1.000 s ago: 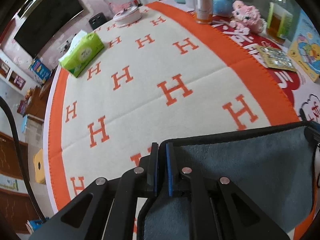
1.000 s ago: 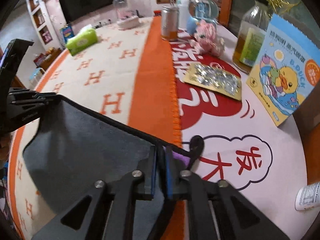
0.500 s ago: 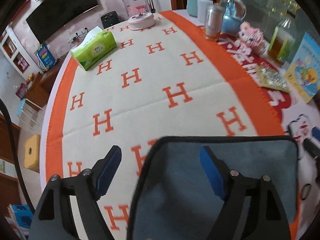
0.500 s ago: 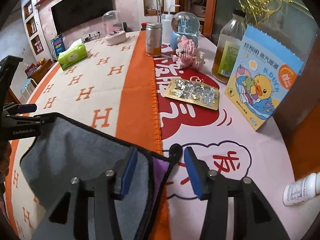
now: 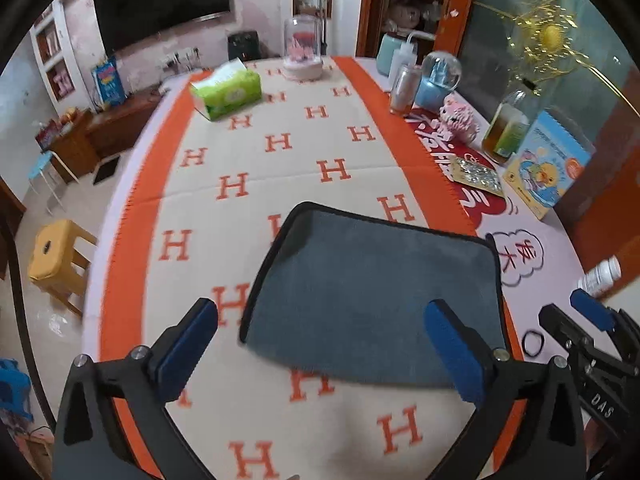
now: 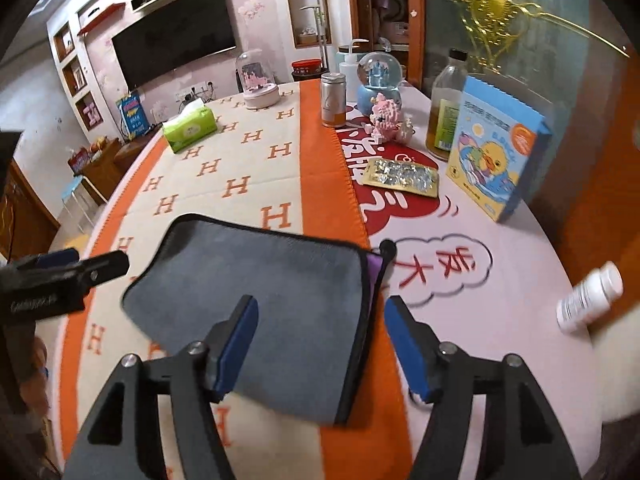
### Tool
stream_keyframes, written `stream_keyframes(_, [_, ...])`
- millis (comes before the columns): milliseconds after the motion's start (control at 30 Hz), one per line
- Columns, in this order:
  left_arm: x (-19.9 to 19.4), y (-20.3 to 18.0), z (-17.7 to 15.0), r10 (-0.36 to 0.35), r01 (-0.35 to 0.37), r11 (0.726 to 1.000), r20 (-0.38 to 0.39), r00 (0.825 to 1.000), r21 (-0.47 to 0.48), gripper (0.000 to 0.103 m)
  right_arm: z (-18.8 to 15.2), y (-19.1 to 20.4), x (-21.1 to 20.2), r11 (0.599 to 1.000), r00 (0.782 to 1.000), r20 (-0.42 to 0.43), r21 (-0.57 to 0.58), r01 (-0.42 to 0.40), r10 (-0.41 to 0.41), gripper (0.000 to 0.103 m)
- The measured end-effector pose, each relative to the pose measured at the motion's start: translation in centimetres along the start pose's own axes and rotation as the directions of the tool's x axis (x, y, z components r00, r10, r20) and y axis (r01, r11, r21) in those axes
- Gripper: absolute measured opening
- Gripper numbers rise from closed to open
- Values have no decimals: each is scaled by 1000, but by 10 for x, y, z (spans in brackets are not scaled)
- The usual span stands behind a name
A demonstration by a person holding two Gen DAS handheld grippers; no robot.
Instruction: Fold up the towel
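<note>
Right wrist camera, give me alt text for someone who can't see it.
A folded grey towel lies flat on an orange-and-cream H-patterned tablecloth, with the open right gripper above its near edge, touching nothing. The left gripper enters at the left; a duck-print box, a foil pack and a white bottle sit at right.

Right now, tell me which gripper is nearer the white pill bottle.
Right. The right gripper hangs over the gray towel's right edge, with the white pill bottle just off to its right. The left gripper sits over the towel's left part, farther away.
</note>
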State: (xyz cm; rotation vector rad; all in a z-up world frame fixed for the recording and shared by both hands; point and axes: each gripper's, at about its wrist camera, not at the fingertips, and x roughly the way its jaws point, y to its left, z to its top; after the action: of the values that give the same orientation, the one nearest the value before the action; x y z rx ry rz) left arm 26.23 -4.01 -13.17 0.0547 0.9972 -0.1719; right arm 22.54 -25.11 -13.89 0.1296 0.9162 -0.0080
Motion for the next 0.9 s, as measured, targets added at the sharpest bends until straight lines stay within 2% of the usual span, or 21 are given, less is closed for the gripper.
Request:
stream_keyframes(233, [-79, 9, -47, 36, -33, 998, 72, 997, -45, 102, -28, 20, -61, 999, 998, 49, -3, 39, -39, 66])
stream_keyframes(433, [-142, 18, -84, 41, -28, 995, 126, 991, -100, 102, -52, 34, -115, 998, 993, 104, -21, 59, -56, 66])
stream_keyframes(667, [-190, 22, -120, 67, -45, 991, 172, 983, -125, 102, -75, 40, -154, 999, 990, 133, -14, 42, -40, 66])
stream_keyframes(900, [-222, 17, -140, 81, -59, 991, 187, 979, -122, 102, -90, 45, -182, 1000, 990, 141, -15, 20, -18, 66])
